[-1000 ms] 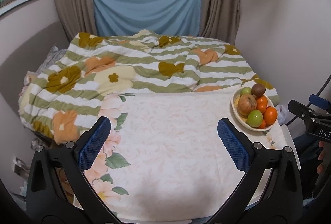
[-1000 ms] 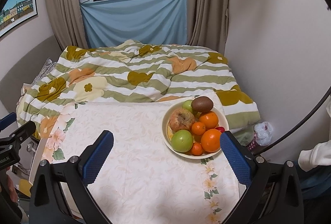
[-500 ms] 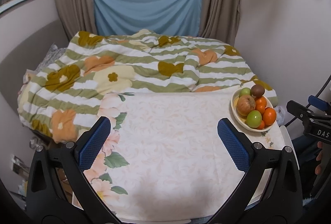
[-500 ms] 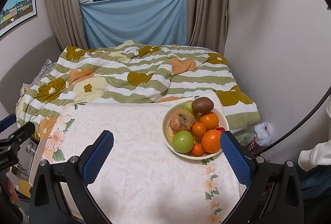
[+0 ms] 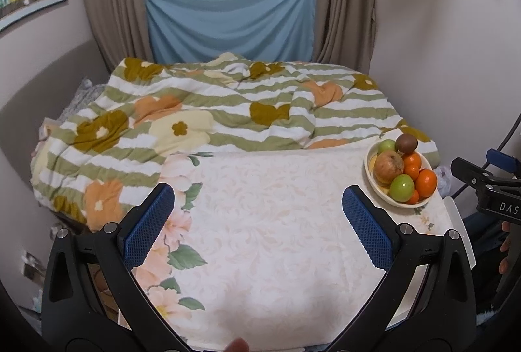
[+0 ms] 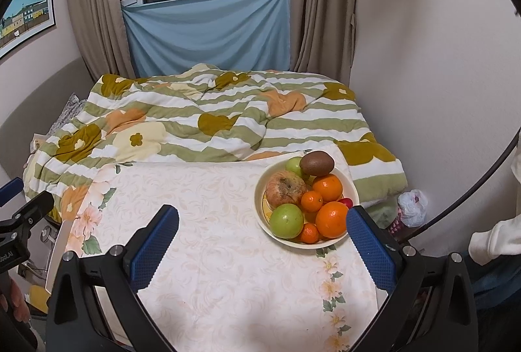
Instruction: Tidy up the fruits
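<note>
A cream bowl (image 6: 353,189) heaped with fruit stands at the far right of the table: a brown kiwi (image 6: 316,163) on top, a blotchy reddish apple (image 6: 286,187), a green apple (image 6: 286,221), and several oranges (image 6: 331,219). The same bowl (image 5: 371,178) shows at the right in the left wrist view. My left gripper (image 5: 257,223) is open above the bare cloth, well left of the bowl. My right gripper (image 6: 262,241) is open too, just short of the bowl, its right finger beside the rim. Neither holds anything.
A floral tablecloth (image 6: 228,254) covers the table. Behind it lies a bed with a striped flower quilt (image 6: 211,121). A wall stands close on the right, and a plastic bag (image 6: 412,204) sits on the floor there. A white sleeve (image 6: 495,238) shows at the right edge.
Both views have shifted slightly, and the bowl sits a little lower and nearer in the right wrist view. Both grippers stay open and the fruit has not moved.
</note>
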